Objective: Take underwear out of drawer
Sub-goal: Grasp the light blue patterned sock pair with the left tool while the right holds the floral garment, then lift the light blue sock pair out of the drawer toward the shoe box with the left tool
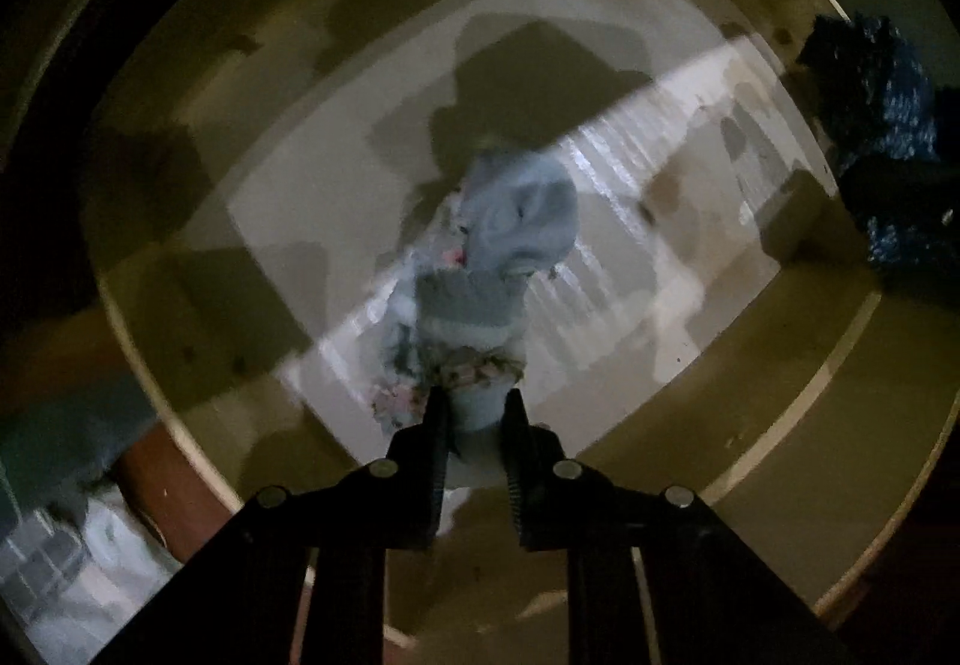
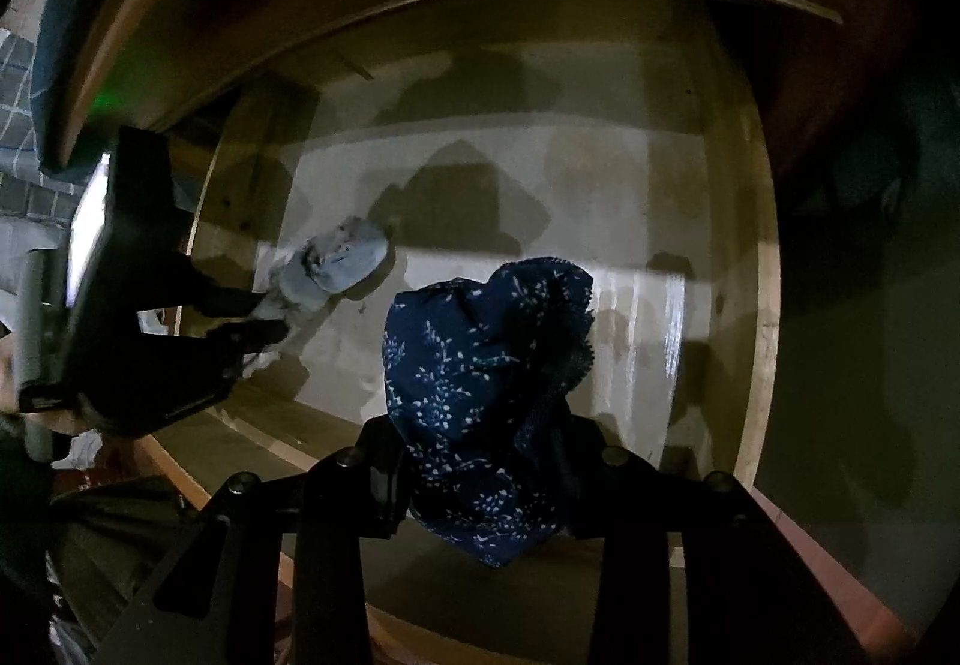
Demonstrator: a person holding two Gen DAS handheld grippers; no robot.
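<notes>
Both grippers hold underwear over the open drawer (image 2: 762, 305).

At left in the right wrist view, the left gripper (image 2: 264, 314) pinches a pale blue pair (image 2: 342, 260), jaws nearly shut; at centre, the right gripper (image 2: 486, 461) clamps a navy patterned pair (image 2: 480, 359), jaws partly spread.

Grey tiled floor (image 2: 24, 83) at left, white cloth (image 1: 114, 557) below

L gripper (image 1: 474, 413) pointing straight down, jaws clamped tight on pale blue underwear (image 1: 504, 239). R gripper (image 2: 489, 461) angled steeply down, jaws partway apart, pinching bunched navy print underwear (image 2: 480, 365).
</notes>
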